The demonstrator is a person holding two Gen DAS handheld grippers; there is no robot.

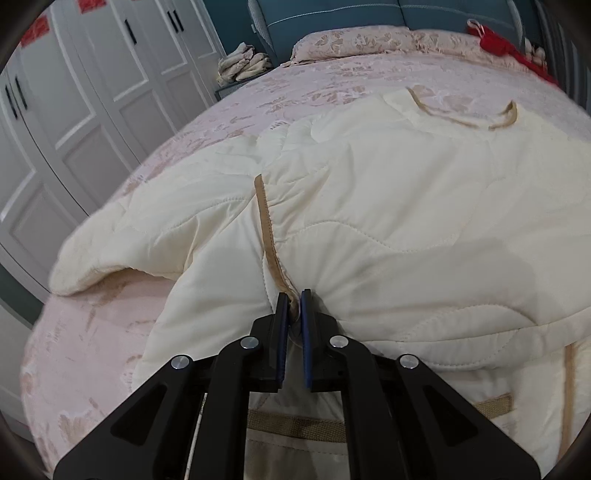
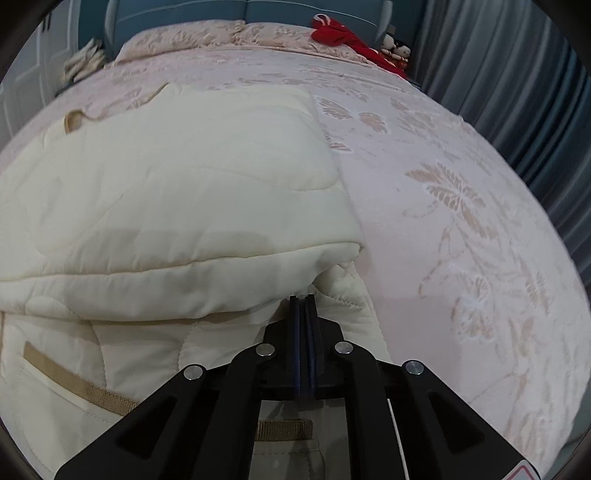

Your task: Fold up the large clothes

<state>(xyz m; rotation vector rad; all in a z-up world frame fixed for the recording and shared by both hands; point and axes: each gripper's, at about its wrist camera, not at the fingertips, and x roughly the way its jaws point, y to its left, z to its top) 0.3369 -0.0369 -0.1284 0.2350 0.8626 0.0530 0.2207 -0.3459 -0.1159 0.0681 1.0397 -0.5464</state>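
A large cream quilted jacket (image 1: 388,192) with tan trim lies spread on a pink floral bed (image 1: 314,74). My left gripper (image 1: 294,295) is shut on the jacket's tan-trimmed front edge, and the cloth bunches between its blue pads (image 1: 306,317). In the right wrist view the jacket (image 2: 184,184) is doubled over, with a thick fold across the near part. My right gripper (image 2: 303,297) rests at that fold's right end by the hem. Its jaws stand nearly together, and I see no cloth between them. A tan-edged pocket (image 2: 74,384) shows at the lower left.
White wardrobe doors (image 1: 92,92) stand left of the bed. A heap of beige cloth (image 1: 242,62) sits on a bedside stand. Red fabric (image 2: 332,31) and plush toys (image 2: 397,48) lie by the pillows (image 1: 351,40). Grey curtains (image 2: 517,92) hang at the right. Bare bedspread (image 2: 443,184) lies right of the jacket.
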